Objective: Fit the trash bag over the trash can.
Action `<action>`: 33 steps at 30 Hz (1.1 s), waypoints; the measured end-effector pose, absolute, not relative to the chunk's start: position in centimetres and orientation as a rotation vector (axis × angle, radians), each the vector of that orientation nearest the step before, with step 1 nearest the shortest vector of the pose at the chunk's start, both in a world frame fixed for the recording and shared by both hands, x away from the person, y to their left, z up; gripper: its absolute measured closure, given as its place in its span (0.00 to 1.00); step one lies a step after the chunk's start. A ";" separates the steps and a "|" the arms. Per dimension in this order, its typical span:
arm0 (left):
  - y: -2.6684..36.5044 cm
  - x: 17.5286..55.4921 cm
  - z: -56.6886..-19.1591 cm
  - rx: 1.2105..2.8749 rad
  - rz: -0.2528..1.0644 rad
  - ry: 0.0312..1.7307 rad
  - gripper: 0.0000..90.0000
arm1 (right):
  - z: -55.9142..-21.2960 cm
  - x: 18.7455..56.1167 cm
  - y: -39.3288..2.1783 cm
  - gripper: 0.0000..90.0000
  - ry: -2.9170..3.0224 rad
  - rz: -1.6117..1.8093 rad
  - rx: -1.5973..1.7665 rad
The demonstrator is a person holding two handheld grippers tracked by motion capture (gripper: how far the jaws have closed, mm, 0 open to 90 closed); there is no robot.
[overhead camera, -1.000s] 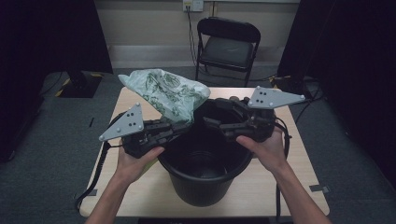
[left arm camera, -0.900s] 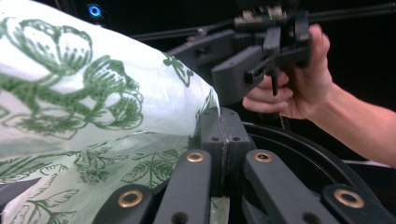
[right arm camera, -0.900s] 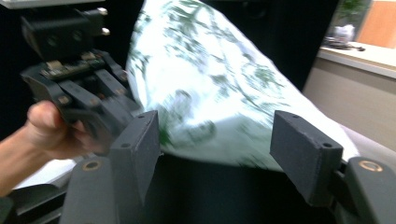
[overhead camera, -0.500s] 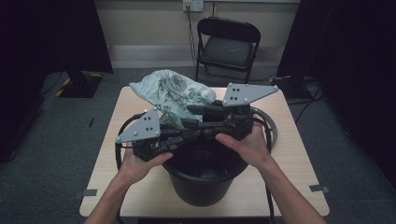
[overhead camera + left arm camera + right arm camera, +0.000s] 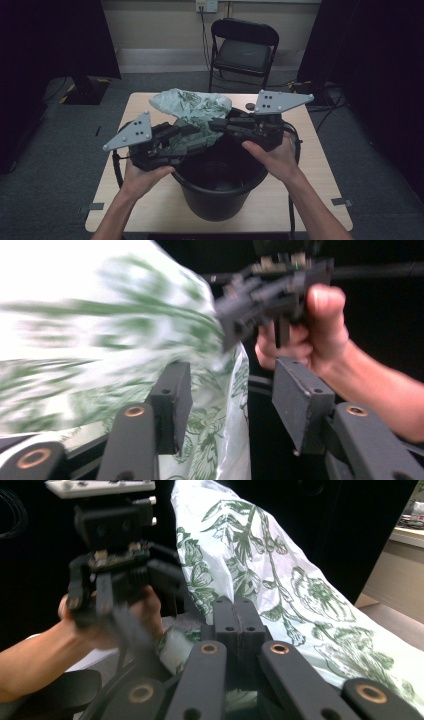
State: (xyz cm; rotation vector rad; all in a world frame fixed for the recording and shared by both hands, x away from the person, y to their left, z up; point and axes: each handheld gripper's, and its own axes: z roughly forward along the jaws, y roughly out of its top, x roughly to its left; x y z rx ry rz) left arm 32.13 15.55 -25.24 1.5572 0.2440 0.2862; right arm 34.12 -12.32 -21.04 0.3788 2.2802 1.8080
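Plastic bag (image 5: 196,112) w/ green leaf print, bunched over bucket (image 5: 220,197) far rim, btwn both. Right hand-held gripper (image 5: 239,611) just clamped onto its edge; left hand-held gripper (image 5: 227,400) just opened, straddling film, nearer.

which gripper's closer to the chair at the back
Right. The right gripper is over the far rim of the black bucket, more nearly below the folding chair. The left gripper sits nearer the person, further left, jaws just opened around the leaf-print bag.
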 end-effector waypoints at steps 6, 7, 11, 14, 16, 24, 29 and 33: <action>16.1 32.7 -23.9 1.462 0.302 0.299 0.43 | -21.5 32.8 -13.8 1.00 2.308 1.745 0.361; 16.0 32.8 -23.6 1.443 0.307 0.305 0.43 | -21.7 32.6 -14.0 1.00 2.323 1.729 0.359; 15.0 33.0 -23.1 1.446 0.303 0.285 0.42 | -22.7 32.0 -14.7 1.00 2.338 1.730 0.343; 14.0 33.0 -23.2 1.507 0.307 0.265 0.62 | -23.4 31.9 -14.8 1.00 2.356 1.732 0.332; 13.7 33.1 -23.5 1.537 0.307 0.266 0.84 | -23.8 31.8 -14.9 1.00 2.367 1.730 0.323; 13.1 33.0 -24.2 1.641 0.287 0.204 1.00 | -23.5 32.3 -15.5 0.55 2.304 1.766 0.367; 12.5 32.7 -24.3 1.695 0.279 0.156 1.00 | -21.7 32.6 -14.5 0.47 2.272 1.799 0.341; 12.3 32.5 -24.1 1.735 0.269 0.104 1.00 | -21.1 32.9 -13.7 0.63 2.265 1.831 0.321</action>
